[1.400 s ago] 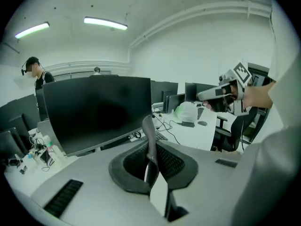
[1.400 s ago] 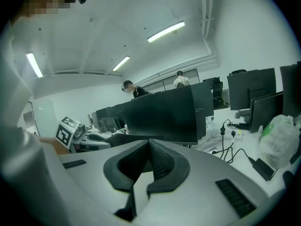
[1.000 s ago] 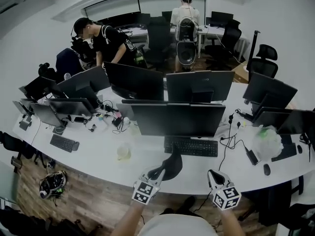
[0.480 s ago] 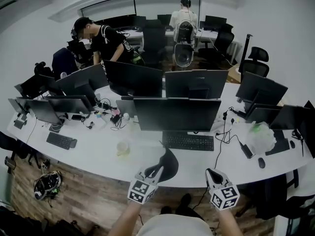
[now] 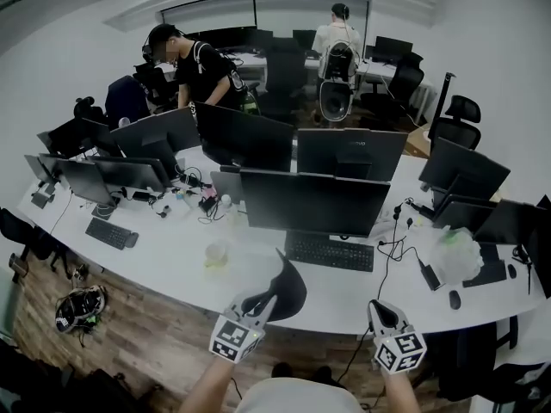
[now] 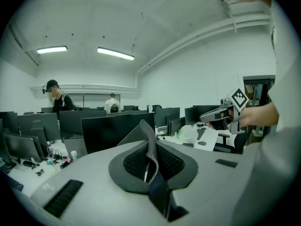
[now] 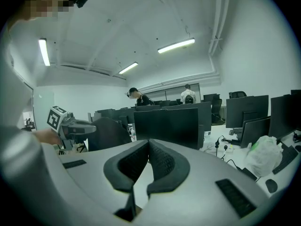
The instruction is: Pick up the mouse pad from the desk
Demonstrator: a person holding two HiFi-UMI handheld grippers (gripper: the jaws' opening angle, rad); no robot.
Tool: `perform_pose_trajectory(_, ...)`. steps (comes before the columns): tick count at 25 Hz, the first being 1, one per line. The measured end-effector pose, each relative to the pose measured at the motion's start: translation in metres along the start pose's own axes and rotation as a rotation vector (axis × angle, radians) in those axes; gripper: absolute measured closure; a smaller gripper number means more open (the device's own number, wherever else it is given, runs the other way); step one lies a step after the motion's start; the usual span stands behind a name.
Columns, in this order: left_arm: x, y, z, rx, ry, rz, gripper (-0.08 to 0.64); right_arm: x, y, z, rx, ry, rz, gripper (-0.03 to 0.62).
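Mouse pad stands curled over the desk's near edge, its near rim clamped in the left gripper. Right gripper, well to its right, has its jaws together on nothing.

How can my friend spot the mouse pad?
Look at the long white desk, at the keyboard below the nearest monitor. Just in front of it, the left gripper pinches the mouse pad. It is the only thin black sheet, curled up off the desk.
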State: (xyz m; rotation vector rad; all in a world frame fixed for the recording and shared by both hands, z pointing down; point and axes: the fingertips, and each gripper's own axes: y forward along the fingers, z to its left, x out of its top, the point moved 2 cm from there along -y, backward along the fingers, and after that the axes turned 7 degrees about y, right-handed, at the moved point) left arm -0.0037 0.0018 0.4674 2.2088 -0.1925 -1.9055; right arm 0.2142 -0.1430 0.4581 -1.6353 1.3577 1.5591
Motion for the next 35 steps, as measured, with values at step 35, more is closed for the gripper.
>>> perform_pose_trajectory(35,0.024,0.01,-0.02,0.148,-0.006,0.036,0.517,0.039,-0.012,-0.057,0.096,-0.062,-0.036,0.581)
